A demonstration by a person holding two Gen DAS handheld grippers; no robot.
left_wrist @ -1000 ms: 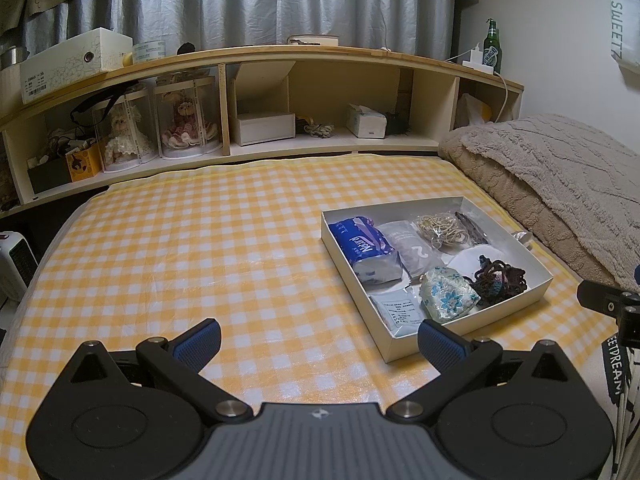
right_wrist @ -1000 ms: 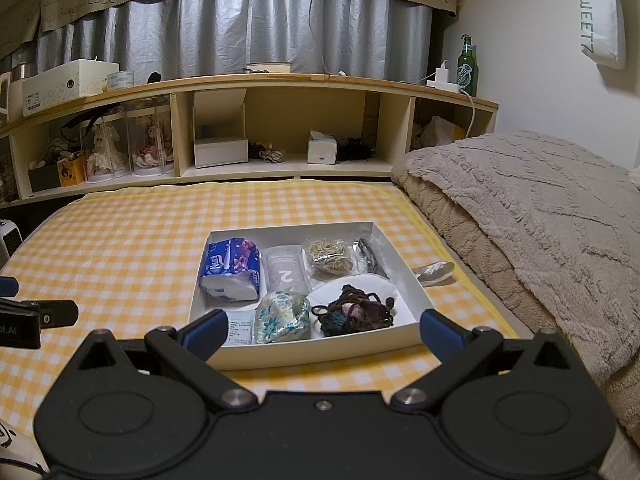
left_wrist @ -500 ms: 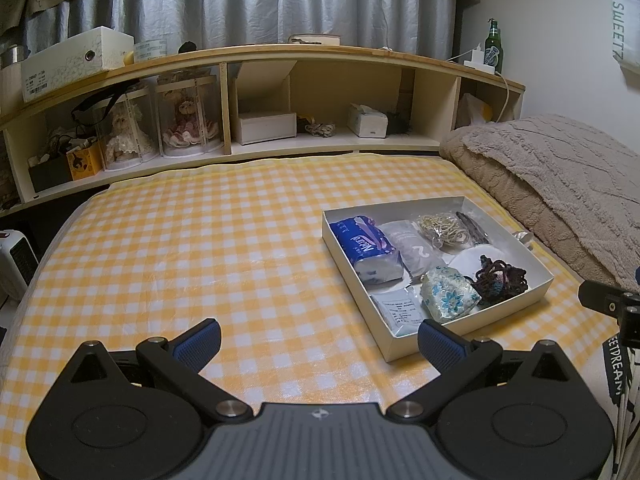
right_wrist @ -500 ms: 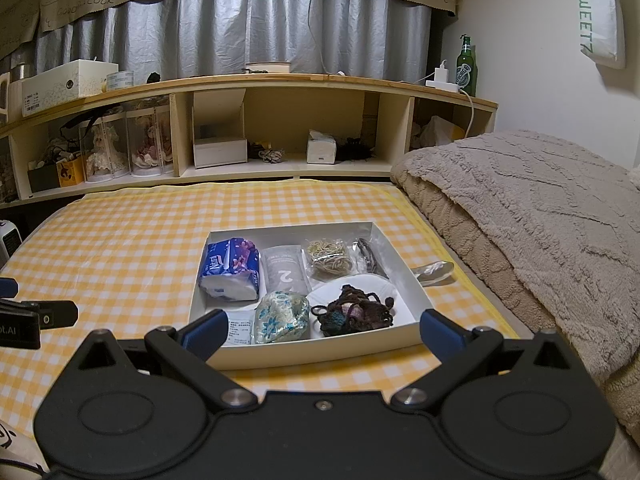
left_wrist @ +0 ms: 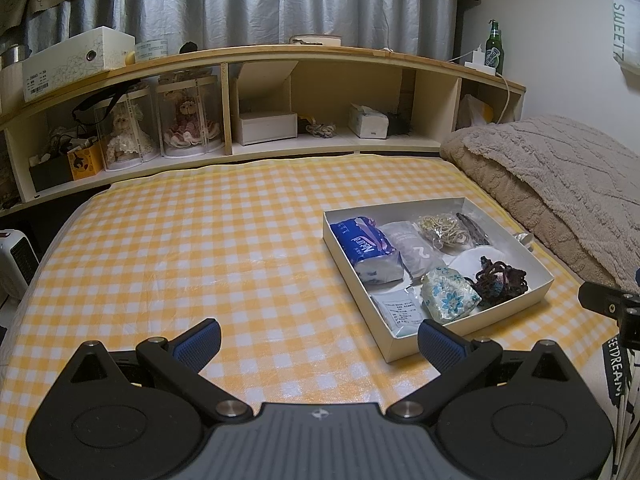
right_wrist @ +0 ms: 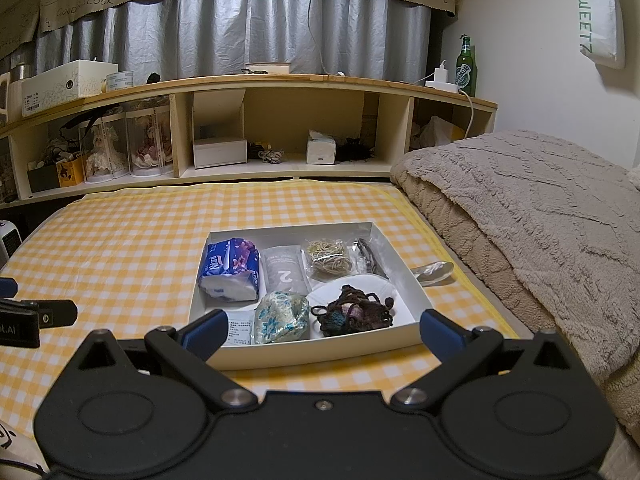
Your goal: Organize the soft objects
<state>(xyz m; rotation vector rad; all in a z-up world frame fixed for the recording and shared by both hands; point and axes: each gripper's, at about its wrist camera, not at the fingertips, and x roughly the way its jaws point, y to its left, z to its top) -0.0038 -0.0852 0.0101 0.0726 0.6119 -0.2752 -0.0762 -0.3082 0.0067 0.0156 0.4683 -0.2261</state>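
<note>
Left tongs [left_wrist: 318, 342]: spread, empty.
Right tongs [right_wrist: 322, 330]: spread, empty.
White box [right_wrist: 316, 350]: on checked bed, holding tissue pack [right_wrist: 230, 270].

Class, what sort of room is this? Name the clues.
Probably a bedroom: a fluffy beige blanket lies beside the yellow checked cloth, under a curved wooden headboard shelf and grey curtains.

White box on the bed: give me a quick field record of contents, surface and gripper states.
surface: yellow checked cloth
container: white box, open top
back row: blue tissue pack, grey pouch, bag of rubber bands
front row: floral pouch, dark yarn bundle
beside box: clear wrapper on cloth
left gripper: open, holds nothing
right gripper: open, holds nothing
</note>
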